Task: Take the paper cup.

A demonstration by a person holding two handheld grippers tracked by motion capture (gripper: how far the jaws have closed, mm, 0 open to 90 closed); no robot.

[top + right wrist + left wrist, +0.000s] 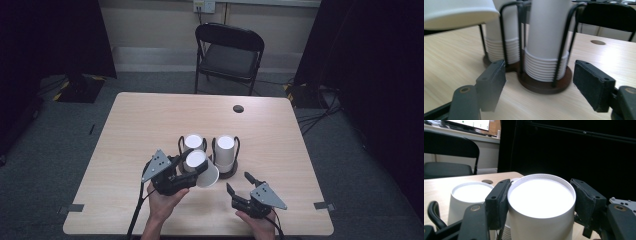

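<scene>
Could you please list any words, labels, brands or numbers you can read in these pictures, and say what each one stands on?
No text can be read.
White paper cup held in the left gripper: plain, no print.
Stacked white paper cups in the black wire holder: no print.
Monitor screen in the left gripper view: marks too small and blurred to read.

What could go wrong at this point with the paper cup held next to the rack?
The left gripper clamps the upside-down white paper cup by its thin wall; squeezing harder might crush it. It is tilted close beside the black wire cup rack, so it could catch a wire. The open right gripper steadies nothing, so the rack could shift.
</scene>
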